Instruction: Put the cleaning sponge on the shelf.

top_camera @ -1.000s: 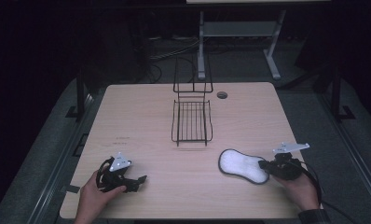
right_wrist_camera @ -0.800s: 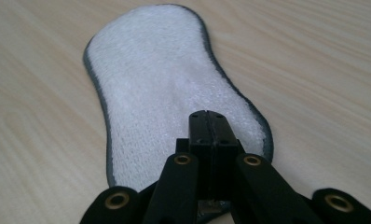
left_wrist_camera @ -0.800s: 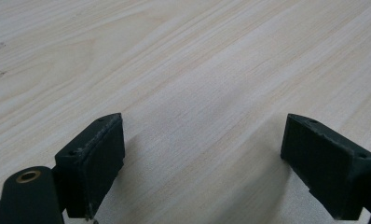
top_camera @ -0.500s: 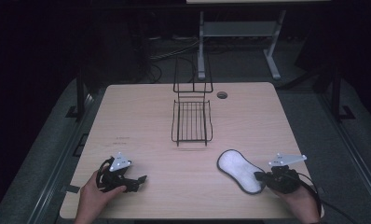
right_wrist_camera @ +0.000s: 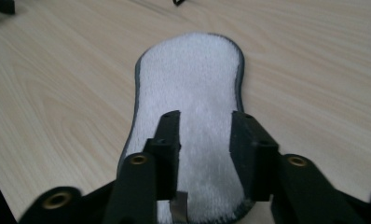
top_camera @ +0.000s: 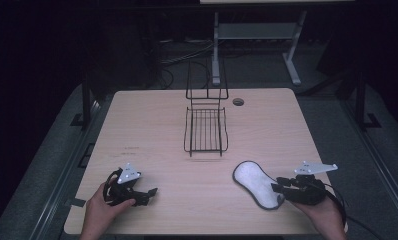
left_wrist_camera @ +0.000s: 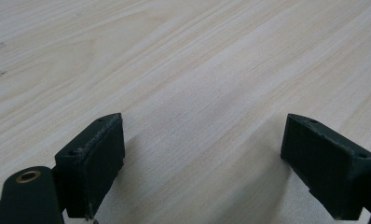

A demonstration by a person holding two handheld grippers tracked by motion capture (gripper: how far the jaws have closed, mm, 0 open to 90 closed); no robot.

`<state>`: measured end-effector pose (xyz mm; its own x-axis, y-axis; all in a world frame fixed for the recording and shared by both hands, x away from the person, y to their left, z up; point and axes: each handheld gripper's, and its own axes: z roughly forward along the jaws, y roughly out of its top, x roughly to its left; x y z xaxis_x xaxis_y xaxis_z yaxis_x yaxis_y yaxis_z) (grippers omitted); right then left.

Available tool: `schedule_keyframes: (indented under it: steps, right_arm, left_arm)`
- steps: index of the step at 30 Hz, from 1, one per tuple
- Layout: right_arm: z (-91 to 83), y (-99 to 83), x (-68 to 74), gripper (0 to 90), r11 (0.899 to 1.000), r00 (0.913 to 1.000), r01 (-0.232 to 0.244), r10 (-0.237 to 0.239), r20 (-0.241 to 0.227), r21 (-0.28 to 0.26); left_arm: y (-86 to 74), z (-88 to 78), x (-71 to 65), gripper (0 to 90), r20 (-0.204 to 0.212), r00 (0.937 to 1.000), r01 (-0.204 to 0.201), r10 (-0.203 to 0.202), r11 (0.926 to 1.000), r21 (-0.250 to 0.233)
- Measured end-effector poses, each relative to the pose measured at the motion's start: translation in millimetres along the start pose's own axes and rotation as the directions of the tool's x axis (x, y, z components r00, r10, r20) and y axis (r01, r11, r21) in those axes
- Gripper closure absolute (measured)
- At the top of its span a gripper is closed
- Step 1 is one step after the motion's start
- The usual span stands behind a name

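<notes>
At the near edge of the table (top_camera: pixel 152 115), around 7 o'clock in the high view, the left hand (top_camera: pixel 103 210) holds the left gripper (top_camera: pixel 146 192) low over bare wood; in the left gripper view its jaws stand spread wide apart with nothing between them. At about 5 o'clock the right hand (top_camera: pixel 319 212) holds the right gripper (top_camera: pixel 277 188) with its tips over the near end of a white fleecy insole (top_camera: pixel 254 182) edged in dark grey, lying flat on the tabletop. In the right gripper view the jaws straddle the insole's (right_wrist_camera: pixel 193 93) near end with a narrow gap, released and not pinching it. Farther out, near centre toward 12 o'clock, stands a black wire rack (top_camera: pixel 205 130), well apart from the insole. Beyond it, around 1 o'clock, a round cable hole (top_camera: pixel 238 102) sits in the tabletop.
</notes>
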<state>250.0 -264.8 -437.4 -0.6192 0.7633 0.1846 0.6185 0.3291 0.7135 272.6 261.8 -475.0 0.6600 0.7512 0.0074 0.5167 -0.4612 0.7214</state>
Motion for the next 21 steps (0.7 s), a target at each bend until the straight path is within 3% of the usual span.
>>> schedule_keyframes:
  steps: [7, 10, 14, 21]
  right_arm:
    - [13.7, 10.8, 1.2, 30.7, 1.000, 0.9994, 0.005, -0.005, 0.034, 0.011]
    - [23.0, 17.3, -0.8, 18.4, 1.000, 0.9981, -0.019, 0.018, 0.059, 0.023]
    - [35.6, 22.2, -3.0, 13.1, 0.998, 0.9970, -0.037, 0.033, 0.070, 0.048]
    - [50.4, 24.6, 2.5, 13.1, 0.997, 0.9978, -0.017, 0.012, 0.065, 0.073]
  left_arm:
    - [0.0, 0.0, 0.0, 12.6, 0.000, 1.0000, 0.000, 0.000, 1.0000, 0.000]
    - [0.0, 0.0, 0.0, 12.6, 0.000, 1.0000, 0.000, 0.000, 1.0000, 0.000]
    - [0.0, 0.0, 0.0, 12.6, 0.000, 1.0000, 0.000, 0.000, 1.0000, 0.000]
    - [0.0, 0.0, 0.0, 12.6, 0.000, 1.0000, 0.000, 0.000, 1.0000, 0.000]
